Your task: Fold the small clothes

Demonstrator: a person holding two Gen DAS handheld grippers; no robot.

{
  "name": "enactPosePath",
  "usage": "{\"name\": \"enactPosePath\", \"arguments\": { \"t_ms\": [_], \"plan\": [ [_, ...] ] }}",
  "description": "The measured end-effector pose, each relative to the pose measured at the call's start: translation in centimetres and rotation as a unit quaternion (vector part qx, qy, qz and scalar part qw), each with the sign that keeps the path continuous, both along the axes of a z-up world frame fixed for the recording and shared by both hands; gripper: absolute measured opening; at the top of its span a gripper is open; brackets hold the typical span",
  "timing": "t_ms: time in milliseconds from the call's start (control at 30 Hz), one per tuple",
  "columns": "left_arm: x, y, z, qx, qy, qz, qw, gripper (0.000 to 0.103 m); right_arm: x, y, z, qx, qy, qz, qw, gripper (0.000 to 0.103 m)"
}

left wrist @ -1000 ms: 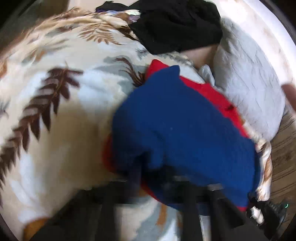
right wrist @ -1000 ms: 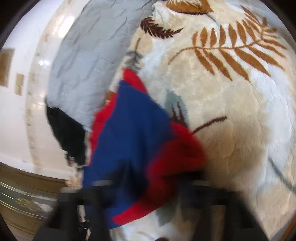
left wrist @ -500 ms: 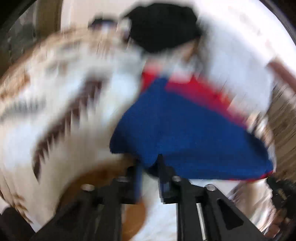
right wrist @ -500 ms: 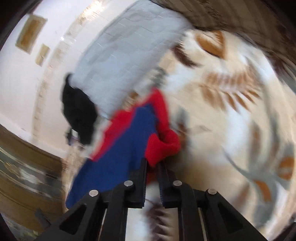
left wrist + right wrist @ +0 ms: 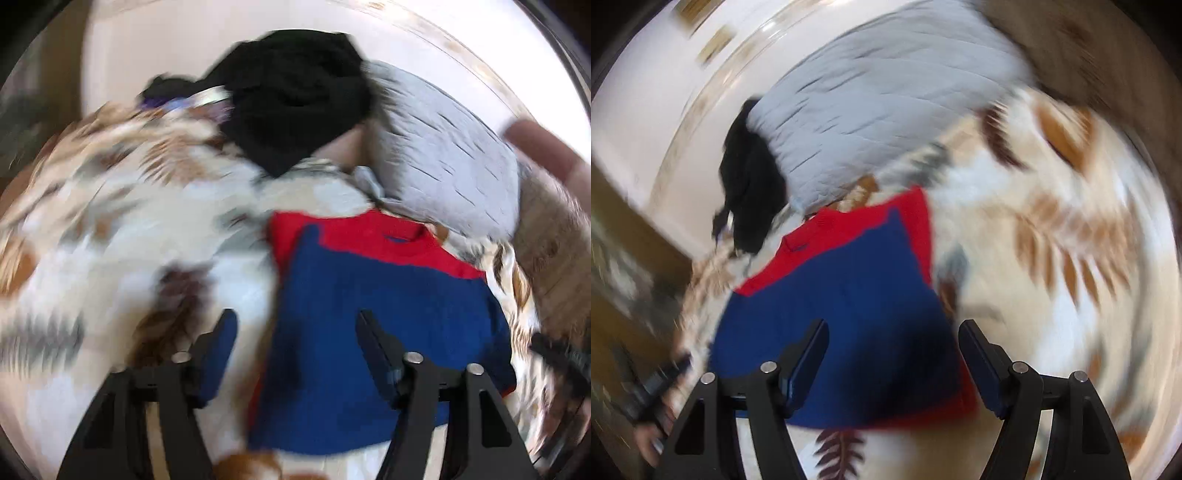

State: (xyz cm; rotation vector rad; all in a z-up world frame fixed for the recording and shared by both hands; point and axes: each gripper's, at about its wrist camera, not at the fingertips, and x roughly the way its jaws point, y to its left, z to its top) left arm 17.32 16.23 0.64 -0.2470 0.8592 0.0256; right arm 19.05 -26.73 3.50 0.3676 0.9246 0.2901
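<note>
A small blue and red sweater lies folded on a fluffy leaf-patterned blanket, its red collar end away from me. It also shows in the right wrist view. My left gripper is open and empty, hovering over the sweater's left edge. My right gripper is open and empty, hovering over the sweater's near right part. Both views are motion-blurred.
A pile of black clothes lies at the far end of the blanket, also in the right wrist view. A grey quilted pillow lies beside the sweater's collar end. White wall behind. Wooden floor at the bed's side.
Both grippers were shut on the sweater's edge and have let go and opened. The lifted part now lies flat on the sweater. Both grippers have pulled back.
</note>
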Motion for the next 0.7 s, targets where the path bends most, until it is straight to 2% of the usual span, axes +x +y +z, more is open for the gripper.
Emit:
{"name": "enactPosePath", "arguments": {
  "t_ms": [100, 167, 200, 267, 333, 367, 400, 433, 533, 567, 633, 700],
  "plan": [
    [4.0, -2.1, -0.7, 0.042, 0.013, -0.054, 0.9976, 0.056, 2.6, 2.0, 0.2, -0.067, -0.015, 0.023, 0.997, 0.075],
    [6.8, -2.4, -2.1, 0.077, 0.03, -0.045, 0.9956, 0.056, 4.0, 2.5, -0.6, -0.086, -0.01, 0.021, 0.996, 0.075],
    [7.6, -2.4, -2.6, 0.077, 0.036, -0.044, 0.9954, 0.055, 4.7, 2.8, -0.7, -0.092, -0.01, 0.022, 0.995, 0.074],
    [8.8, -2.6, -3.4, 0.083, 0.048, -0.048, 0.9943, 0.048, 5.9, 3.4, -1.2, -0.106, -0.012, 0.03, 0.994, 0.07],
    [10.0, -2.9, -4.7, 0.084, 0.075, -0.058, 0.992, 0.045, 7.4, 4.5, -2.5, -0.13, 0.002, 0.048, 0.99, 0.067],
    [10.2, -2.8, -5.2, 0.081, 0.083, -0.053, 0.9919, 0.042, 8.2, 5.2, -3.5, -0.154, 0.012, 0.053, 0.987, 0.063],
    [10.4, -2.6, -5.4, 0.084, 0.086, -0.047, 0.9916, 0.03, 8.7, 5.5, -4.3, -0.167, 0.024, 0.055, 0.984, 0.036],
    [10.3, -2.5, -5.4, 0.09, 0.086, -0.044, 0.9913, 0.005, 9.0, 5.7, -4.8, -0.179, 0.039, 0.054, 0.982, 0.016],
    [9.3, -2.1, -3.8, 0.103, 0.051, -0.057, 0.9917, 0.005, 8.2, 6.0, -3.2, -0.185, 0.02, 0.063, 0.98, 0.009],
    [8.6, -2.2, -2.6, 0.115, 0.025, -0.059, 0.9913, 0.005, 7.9, 5.8, -2.2, -0.186, 0.006, 0.06, 0.981, 0.009],
    [7.4, -1.9, 0.2, 0.112, -0.028, -0.053, 0.9919, 0.005, 7.3, 5.2, 0.8, -0.175, -0.033, 0.041, 0.983, 0.009],
    [7.3, -1.7, 1.7, 0.115, -0.054, -0.045, 0.9909, 0.005, 7.6, 4.8, 2.4, -0.174, -0.057, 0.022, 0.983, 0.009]
  ]
}}
